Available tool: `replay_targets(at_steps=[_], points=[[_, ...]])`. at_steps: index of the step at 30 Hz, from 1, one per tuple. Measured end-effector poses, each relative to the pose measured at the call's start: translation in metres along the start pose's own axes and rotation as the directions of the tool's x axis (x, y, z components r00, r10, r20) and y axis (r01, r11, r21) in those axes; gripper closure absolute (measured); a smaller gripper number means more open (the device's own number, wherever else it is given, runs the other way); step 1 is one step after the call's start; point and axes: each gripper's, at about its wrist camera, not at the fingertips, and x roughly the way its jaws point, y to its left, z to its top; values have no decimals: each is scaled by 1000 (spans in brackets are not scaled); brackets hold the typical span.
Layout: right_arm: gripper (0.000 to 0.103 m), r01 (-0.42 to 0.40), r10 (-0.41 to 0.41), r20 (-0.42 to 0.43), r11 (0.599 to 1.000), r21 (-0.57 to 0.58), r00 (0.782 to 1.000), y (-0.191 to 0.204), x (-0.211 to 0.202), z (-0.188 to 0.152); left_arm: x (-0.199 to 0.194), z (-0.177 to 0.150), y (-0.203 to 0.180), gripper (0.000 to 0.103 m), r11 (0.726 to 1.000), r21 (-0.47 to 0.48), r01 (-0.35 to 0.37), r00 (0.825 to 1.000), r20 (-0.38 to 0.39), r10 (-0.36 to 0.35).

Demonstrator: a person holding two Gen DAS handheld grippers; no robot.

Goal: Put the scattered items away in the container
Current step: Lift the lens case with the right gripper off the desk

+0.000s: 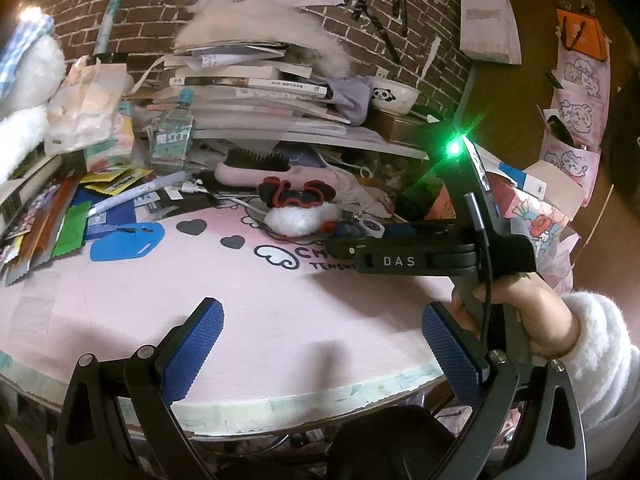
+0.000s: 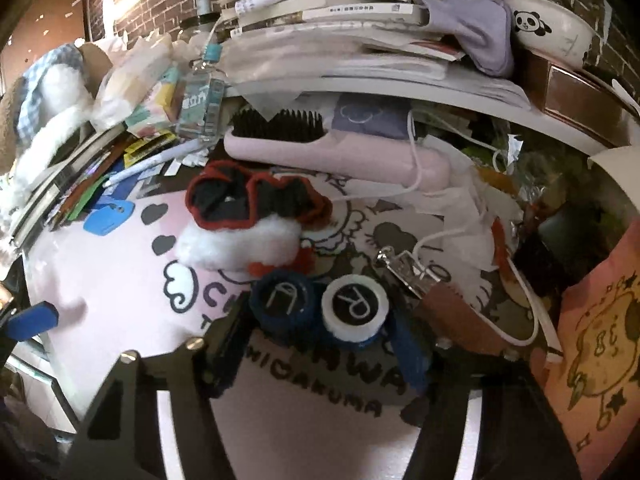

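A contact lens case point(image 2: 320, 312), one cap dark blue and one white marked R, is seen lying on the pink desk mat point(image 2: 120, 292), right between the blue fingers of the right gripper point(image 2: 320, 344). The jaws are drawn in close on either side of it, though whether the pads actually press on the case cannot be told from the blurred view. Just behind the case a white fluffy scrunchie point(image 2: 240, 246) is found, with a black and red scrunchie point(image 2: 256, 200) touching it. Beyond these a pink hairbrush point(image 2: 332, 152) is laid across, its white cable point(image 2: 472, 240) trailing to the right past a metal clip point(image 2: 408, 270). The back is crowded by a stack of books point(image 2: 340, 20). Over on the near side, the left gripper point(image 1: 320, 352) is held wide open above the mat, nothing between its pads.
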Motion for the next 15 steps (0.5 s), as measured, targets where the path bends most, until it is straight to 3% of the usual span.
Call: replay_targets(at_steps=[15], points=[[42, -41, 40, 25, 999, 12, 999, 1, -19, -13, 4, 2, -5, 4, 1000, 4, 0, 1000, -11, 0]])
